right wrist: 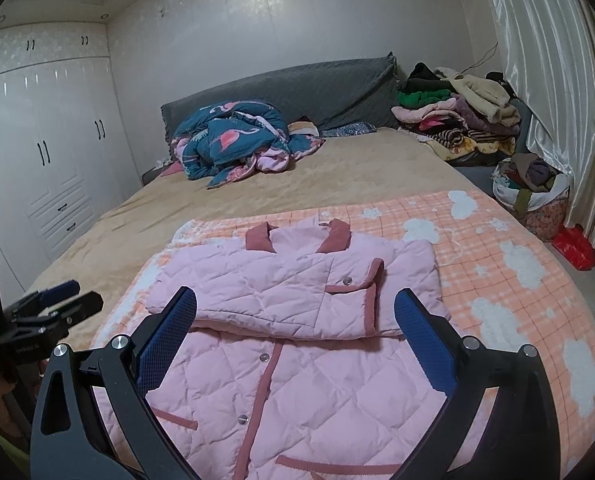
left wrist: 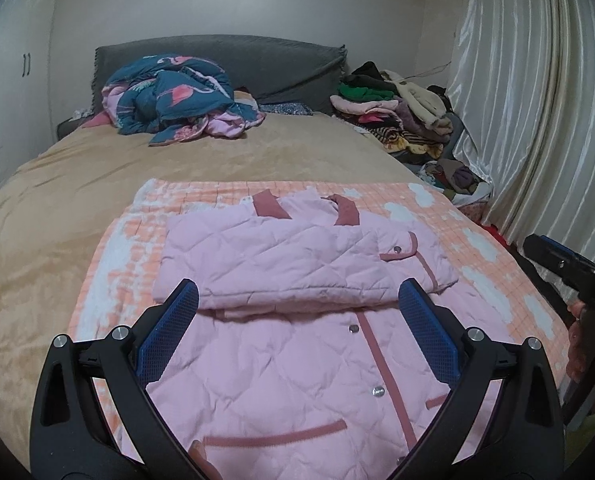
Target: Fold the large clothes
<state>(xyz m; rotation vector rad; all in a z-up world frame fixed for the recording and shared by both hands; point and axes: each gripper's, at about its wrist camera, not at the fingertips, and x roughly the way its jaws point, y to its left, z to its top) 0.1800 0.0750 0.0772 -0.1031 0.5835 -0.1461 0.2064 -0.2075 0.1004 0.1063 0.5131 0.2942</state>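
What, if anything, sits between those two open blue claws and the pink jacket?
Nothing visible does. The left gripper and right gripper both hang open directly over the pink jacket, which lies on the orange blanket.

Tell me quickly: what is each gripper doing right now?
Left gripper: open, holding nothing, above the pink jacket.
Right gripper: open, holding nothing, above the same jacket.

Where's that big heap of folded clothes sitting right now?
In both views the pile of clothes sits far back on the right, beside the grey headboard and against the white curtain, beyond the pink jacket.
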